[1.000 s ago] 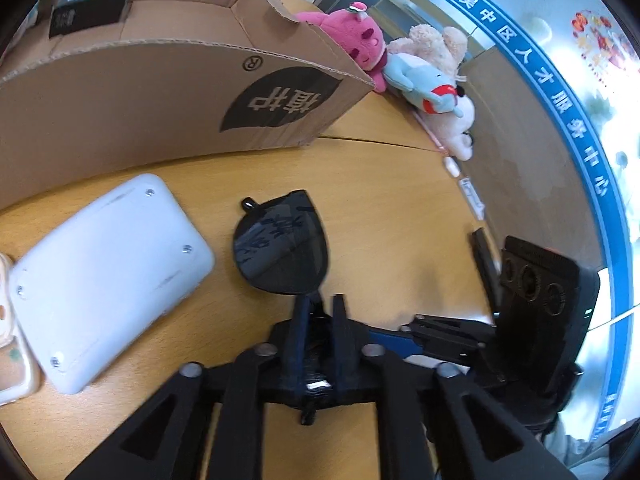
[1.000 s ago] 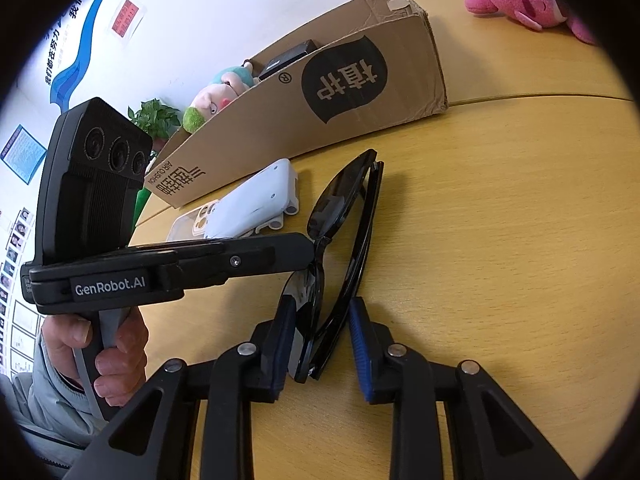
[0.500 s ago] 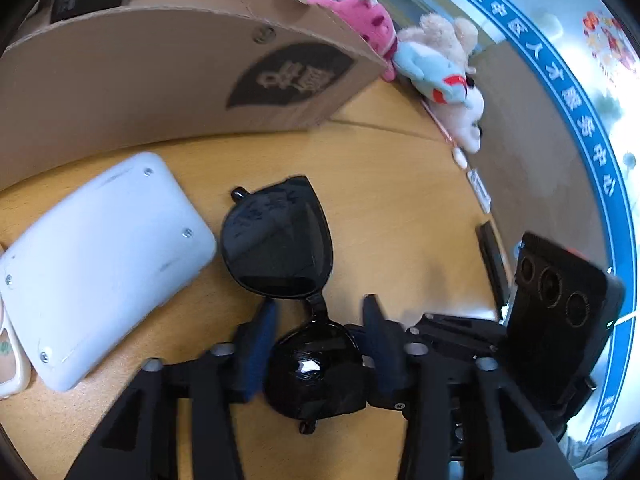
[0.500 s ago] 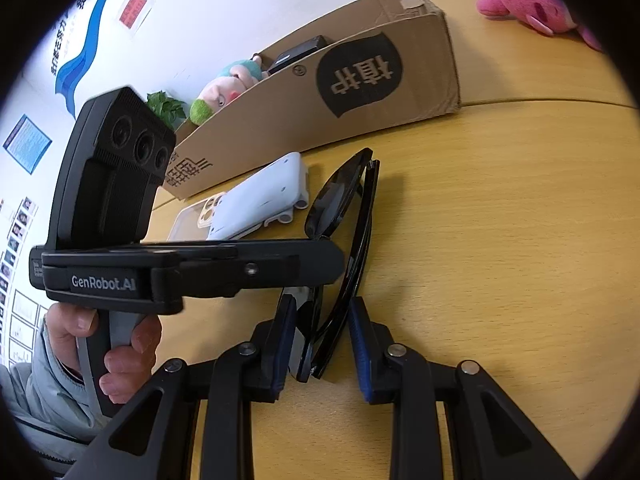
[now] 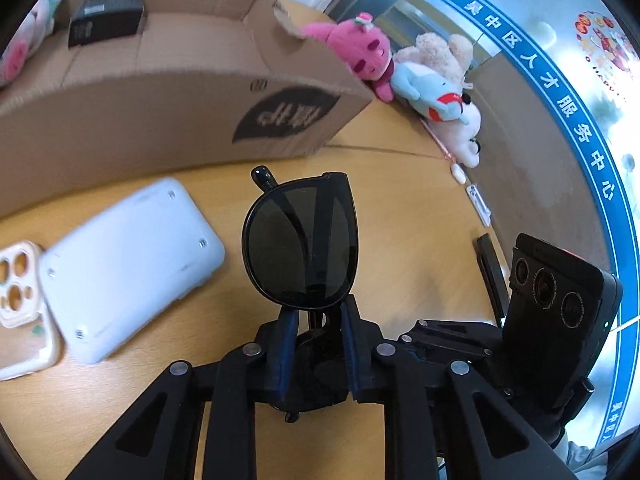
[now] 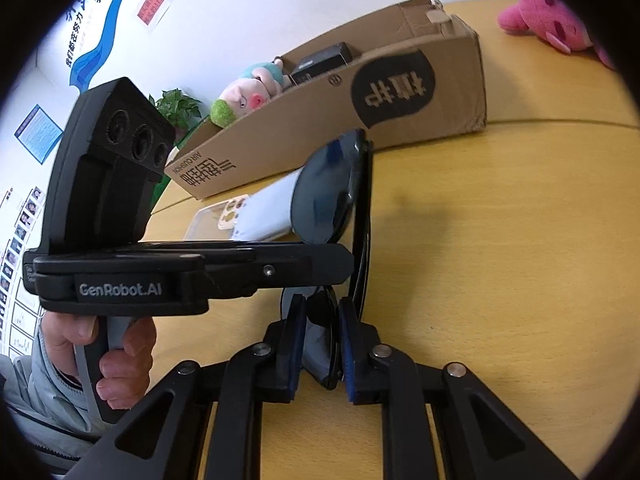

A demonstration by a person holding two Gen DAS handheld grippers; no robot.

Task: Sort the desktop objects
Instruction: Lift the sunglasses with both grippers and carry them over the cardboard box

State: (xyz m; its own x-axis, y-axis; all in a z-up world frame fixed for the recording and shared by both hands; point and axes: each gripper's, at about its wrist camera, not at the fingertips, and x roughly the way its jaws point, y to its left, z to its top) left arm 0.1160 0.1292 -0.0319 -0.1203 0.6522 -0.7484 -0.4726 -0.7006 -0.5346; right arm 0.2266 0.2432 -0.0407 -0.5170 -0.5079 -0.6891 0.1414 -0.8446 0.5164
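Note:
Black folded sunglasses [image 5: 300, 240] are held above the wooden table by both grippers. My left gripper [image 5: 316, 320] is shut on the sunglasses at the bridge, with one lens standing up ahead of the fingers. My right gripper [image 6: 322, 324] is shut on the other lens; the sunglasses [image 6: 332, 196] rise away from it, and the left gripper's body [image 6: 180, 272] crosses in front. An open cardboard box [image 5: 168, 92] stands behind, also seen in the right wrist view [image 6: 360, 120].
A white flat device [image 5: 124, 260] and a phone case [image 5: 20, 304] lie on the table [image 5: 400, 208] left of the sunglasses. A black item [image 5: 106, 18] lies in the box. Plush toys [image 5: 400, 68] sit at the table's far edge. A pink plush [image 6: 548, 20] lies far right.
The left gripper opened, then closed again on the sunglasses. The sunglasses have been lifted off the table and now stand more upright. Both grippers rose with them.

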